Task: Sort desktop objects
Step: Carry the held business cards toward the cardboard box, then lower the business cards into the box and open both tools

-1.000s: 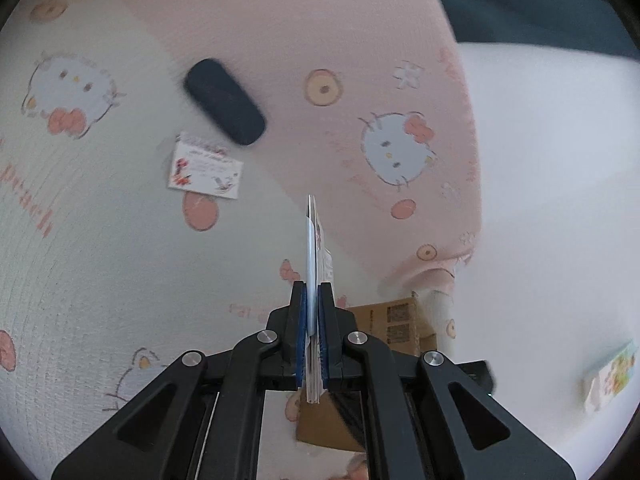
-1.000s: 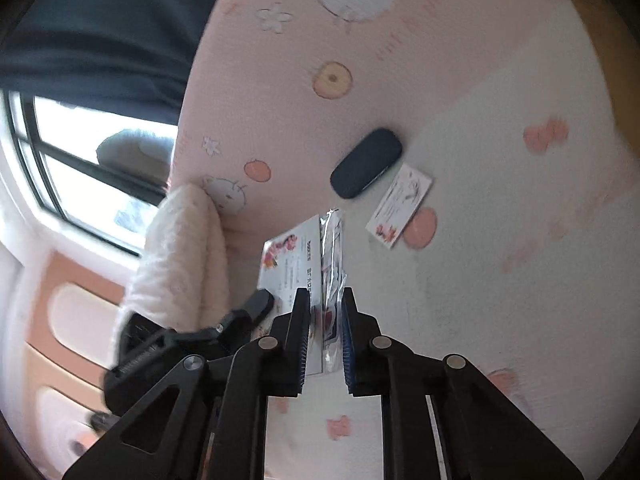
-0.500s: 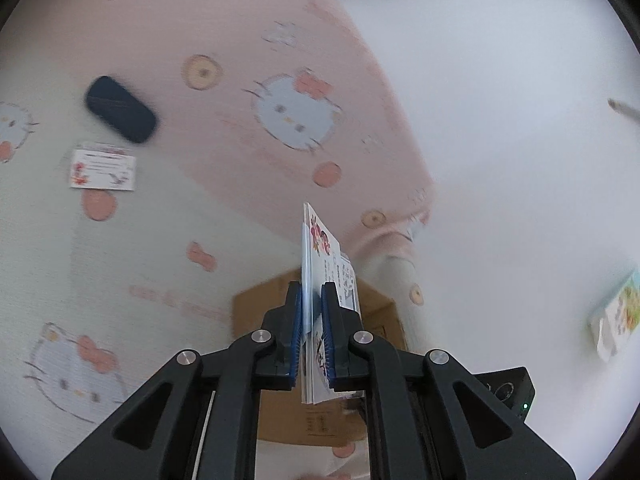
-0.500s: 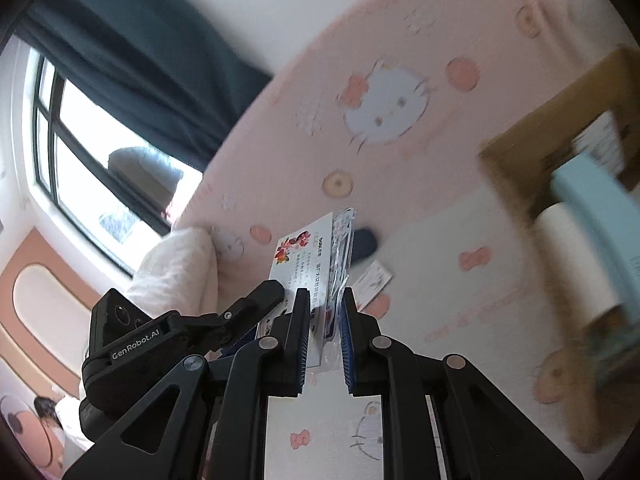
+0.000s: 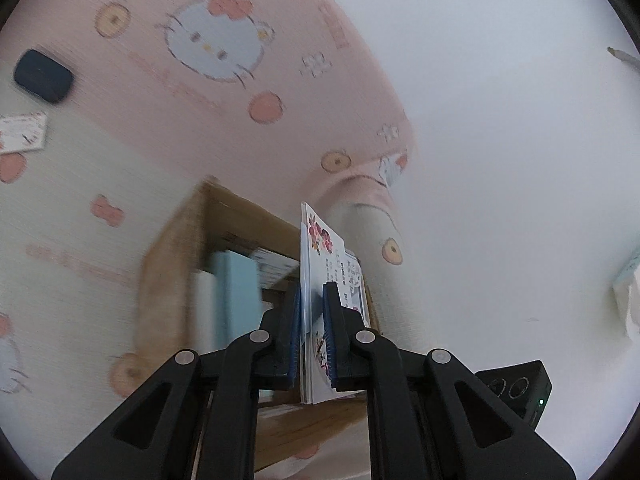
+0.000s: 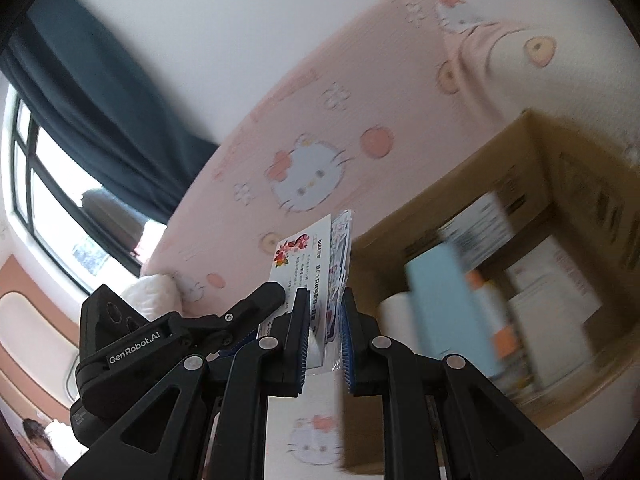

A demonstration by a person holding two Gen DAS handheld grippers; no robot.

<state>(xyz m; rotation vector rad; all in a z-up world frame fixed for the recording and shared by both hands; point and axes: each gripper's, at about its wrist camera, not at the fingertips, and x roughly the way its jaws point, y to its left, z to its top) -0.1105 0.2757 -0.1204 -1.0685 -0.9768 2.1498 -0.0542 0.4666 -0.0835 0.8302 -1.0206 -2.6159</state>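
My left gripper [image 5: 311, 294] is shut on a white printed card [image 5: 316, 240], held edge-up over the near side of an open cardboard box [image 5: 176, 248]. My right gripper [image 6: 324, 300] is shut on a clear packet of stickers [image 6: 338, 256], right beside the left gripper's card [image 6: 300, 256], at the left rim of the same box [image 6: 460, 184]. The box holds a light blue box [image 5: 236, 292] and several white items. A dark oval case [image 5: 43, 76] and another white card [image 5: 22, 132] lie on the tablecloth at far left.
The table carries a pink and cream Hello Kitty cloth [image 5: 224, 40]. A white wall stands behind the table's edge. The left gripper's body [image 6: 132, 336] sits close to the left of my right gripper. A window and dark curtain [image 6: 80, 92] are at left.
Both grippers have swung from the middle of the table toward the cardboard box, carrying the card and the packet. The dark case and the lying card have slid to the far left.
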